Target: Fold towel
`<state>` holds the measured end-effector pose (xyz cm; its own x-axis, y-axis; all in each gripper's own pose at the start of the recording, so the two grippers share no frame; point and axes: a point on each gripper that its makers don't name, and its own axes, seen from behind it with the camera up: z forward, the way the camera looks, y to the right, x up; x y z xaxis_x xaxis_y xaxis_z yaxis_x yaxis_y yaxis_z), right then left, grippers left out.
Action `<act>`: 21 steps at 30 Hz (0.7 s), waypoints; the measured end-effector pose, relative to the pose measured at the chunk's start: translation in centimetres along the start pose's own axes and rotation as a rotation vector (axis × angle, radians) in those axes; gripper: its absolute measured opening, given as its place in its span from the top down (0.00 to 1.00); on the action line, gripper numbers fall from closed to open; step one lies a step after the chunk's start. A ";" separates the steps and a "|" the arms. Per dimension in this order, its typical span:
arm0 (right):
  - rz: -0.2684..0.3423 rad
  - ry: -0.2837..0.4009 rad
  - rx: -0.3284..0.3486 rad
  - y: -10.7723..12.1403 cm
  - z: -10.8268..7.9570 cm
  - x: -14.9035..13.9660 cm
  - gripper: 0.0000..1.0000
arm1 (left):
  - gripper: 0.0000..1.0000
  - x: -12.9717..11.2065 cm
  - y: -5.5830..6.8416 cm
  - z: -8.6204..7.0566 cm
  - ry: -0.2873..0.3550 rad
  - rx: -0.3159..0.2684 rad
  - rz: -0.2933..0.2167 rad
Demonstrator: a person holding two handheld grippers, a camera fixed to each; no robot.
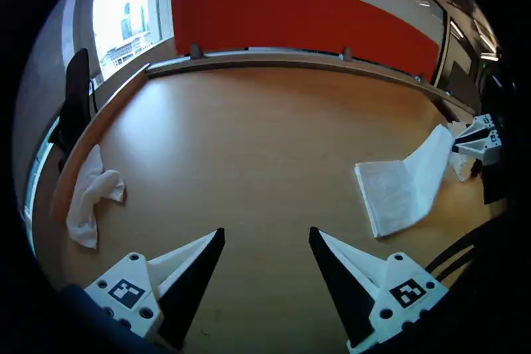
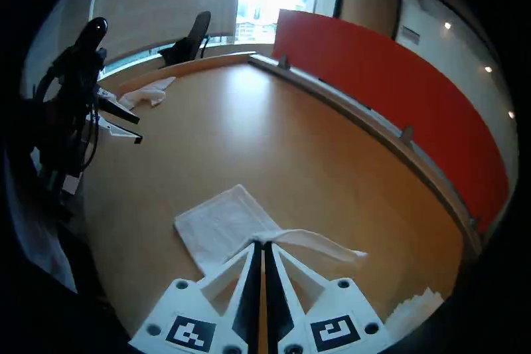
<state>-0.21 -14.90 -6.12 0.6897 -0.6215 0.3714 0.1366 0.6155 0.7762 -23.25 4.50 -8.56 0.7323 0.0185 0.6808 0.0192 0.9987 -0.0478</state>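
A white towel [image 1: 397, 189] lies on the wooden table [image 1: 265, 135] at the right of the left gripper view, its near edge lifted into a fold. My right gripper [image 2: 263, 242] is shut on that raised edge of the towel [image 2: 222, 224], and it appears from afar as the right gripper [image 1: 466, 143]. My left gripper [image 1: 265, 231] hovers open over bare wood, well left of the towel, with nothing between its fingers. In the right gripper view, the left gripper [image 2: 138, 129] is far off at the left, held by a person.
A crumpled white cloth [image 1: 91, 196] lies near the table's left edge, also visible as the cloth [image 2: 149, 93]. More white fabric [image 2: 415, 307] sits at the lower right. A red divider [image 1: 299, 22] runs along the table's far side. A dark chair [image 2: 192, 35] stands by the window.
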 end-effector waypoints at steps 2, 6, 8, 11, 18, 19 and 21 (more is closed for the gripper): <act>-0.008 -0.002 0.015 -0.7 0.5 0.1 0.94 | 0.06 0.0 -0.1 0.0 0.001 0.001 -0.001; -0.020 -0.006 0.047 -2.0 1.5 0.2 0.95 | 0.06 -0.1 -0.2 -0.1 0.000 0.004 -0.004; -0.027 -0.009 0.060 -2.5 1.9 0.2 0.95 | 0.06 -0.1 -0.4 -0.2 0.001 0.006 -0.006; -0.035 -0.015 0.078 -3.2 2.5 0.1 0.95 | 0.06 -0.3 -0.7 -0.4 0.001 0.011 -0.009; -0.058 -0.035 0.129 -5.1 3.8 0.0 0.95 | 0.06 -0.6 -2.0 -1.2 0.005 0.034 -0.023; -0.060 -0.037 0.136 -5.3 4.0 0.0 0.95 | 0.06 -0.7 -2.2 -1.3 0.006 0.038 -0.026; -0.063 -0.042 0.149 -5.8 4.4 0.0 0.95 | 0.06 -0.8 -2.7 -1.6 0.008 0.047 -0.033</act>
<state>-4.15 -20.64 -8.38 0.6526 -0.6783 0.3376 0.0697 0.4974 0.8647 -22.78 1.69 -10.14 0.7370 -0.0148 0.6757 0.0117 0.9999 0.0092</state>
